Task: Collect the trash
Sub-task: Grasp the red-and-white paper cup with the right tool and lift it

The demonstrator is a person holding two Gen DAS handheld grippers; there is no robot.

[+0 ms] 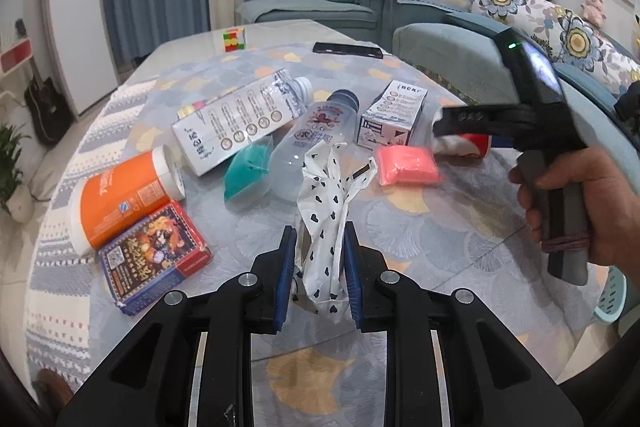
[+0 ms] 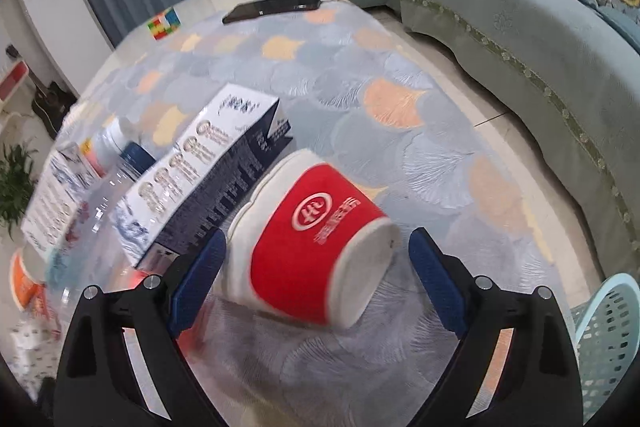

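My left gripper is shut on a crumpled white wrapper with black hearts, held over the table. Beyond it lie a clear plastic bottle, a long milk carton, a small carton, an orange canister, a card box, a teal packet and a pink packet. My right gripper is open, its fingers either side of a red and white paper cup lying on its side. That cup shows partly behind the right gripper in the left wrist view.
The table carries a blue cloth with fan patterns. A phone and a puzzle cube lie at the far end. A teal sofa runs along the right. A light blue basket stands by the table's right edge.
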